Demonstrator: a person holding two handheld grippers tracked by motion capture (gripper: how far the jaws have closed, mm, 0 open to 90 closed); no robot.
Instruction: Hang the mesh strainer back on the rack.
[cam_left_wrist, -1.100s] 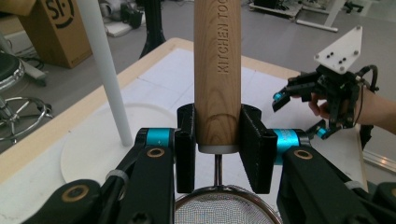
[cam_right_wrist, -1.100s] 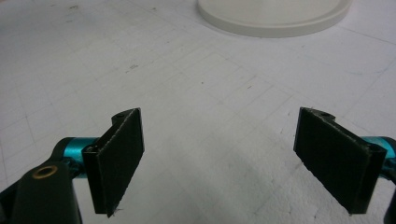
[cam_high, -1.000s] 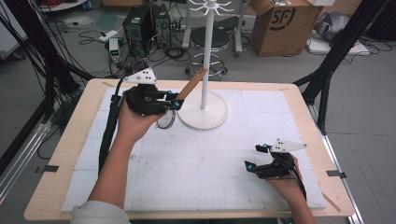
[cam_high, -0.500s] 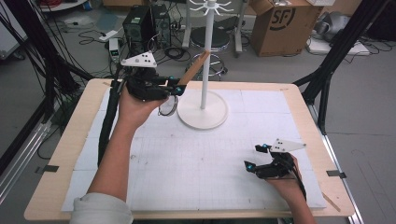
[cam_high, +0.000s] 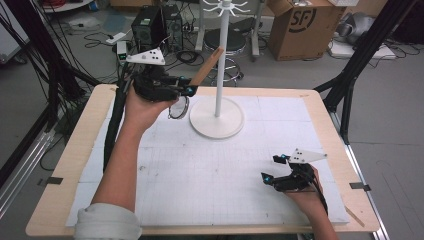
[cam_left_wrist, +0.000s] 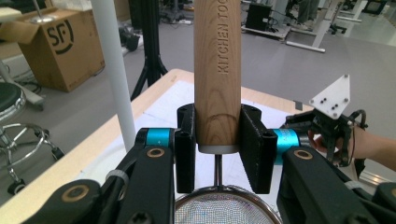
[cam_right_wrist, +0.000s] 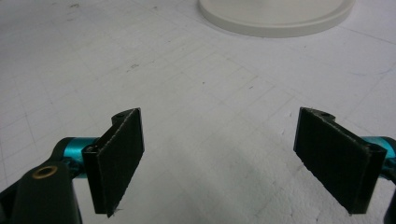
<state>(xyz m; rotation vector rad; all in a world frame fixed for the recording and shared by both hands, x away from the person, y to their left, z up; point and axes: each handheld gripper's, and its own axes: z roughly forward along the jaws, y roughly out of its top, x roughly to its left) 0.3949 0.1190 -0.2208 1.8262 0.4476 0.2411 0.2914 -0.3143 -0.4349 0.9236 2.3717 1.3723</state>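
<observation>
Left gripper view: left gripper (cam_left_wrist: 217, 140) has its jaws clamped on the sieve's (cam_left_wrist: 227, 207) stiff, light wooden handle (cam_left_wrist: 217, 70), just above the mesh. Hold the handle; thin mesh dents. Right gripper (cam_high: 282, 172), jaws apart, rests at 5 o'clock on the tabletop (cam_high: 210, 175).

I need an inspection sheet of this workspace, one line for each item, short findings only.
Surface: wooden table under a white gridded mat.
Job's things: strainer with wooden handle, lifted beside the white hook stand.
Clutter: nothing seen.
Grippers: left hand-held gripper shut on the handle; right hand-held gripper open, low over the mat.
Cables: black cable trailing from the left one.
Surroundings: cardboard box, stool, floor cables.
</observation>
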